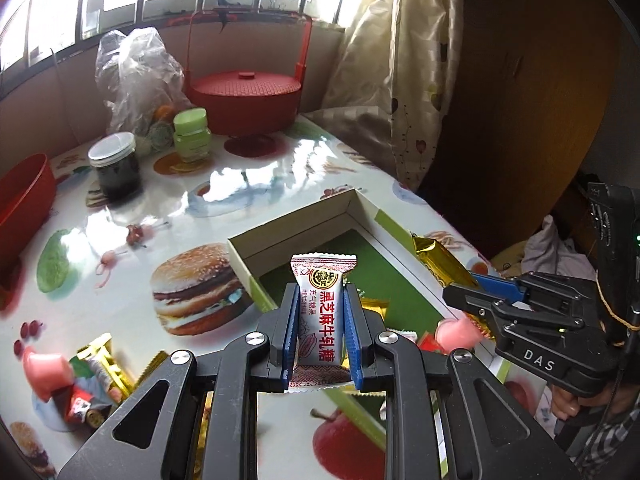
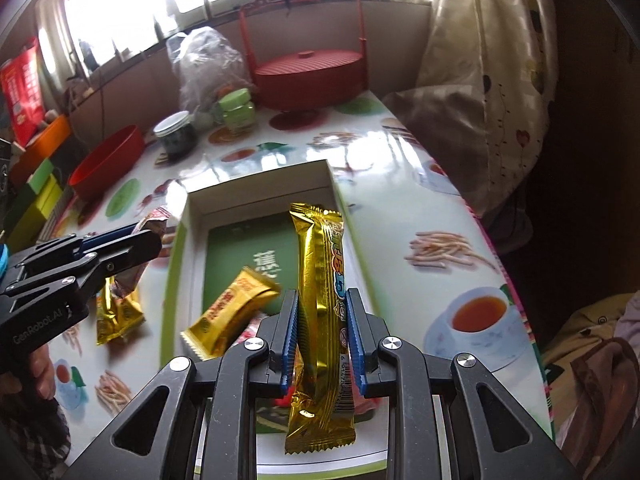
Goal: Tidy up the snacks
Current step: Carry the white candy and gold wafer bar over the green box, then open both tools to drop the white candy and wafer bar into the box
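Observation:
My left gripper (image 1: pixel 321 292) is shut on a white nougat candy (image 1: pixel 320 320) with red lettering, held upright over the near left part of an open cardboard box (image 1: pixel 304 236) with a green floor. My right gripper (image 2: pixel 322 296) is shut on a long gold-wrapped bar (image 2: pixel 324 300), which hangs over the box (image 2: pixel 256 184) on its right side. A gold candy (image 2: pixel 232 312) lies inside the box. Each gripper shows in the other's view: the right gripper (image 1: pixel 476 280) at the right, the left gripper (image 2: pixel 148 236) at the left.
At the table's back stand a red lidded basket (image 1: pixel 244 96), a green jar (image 1: pixel 192 134), a dark jar (image 1: pixel 116 168) and a plastic bag (image 1: pixel 136 72). A red bowl (image 1: pixel 24 196) sits far left. Loose snacks (image 1: pixel 92 372) lie near left. The table edge and a curtain (image 1: pixel 400 80) are to the right.

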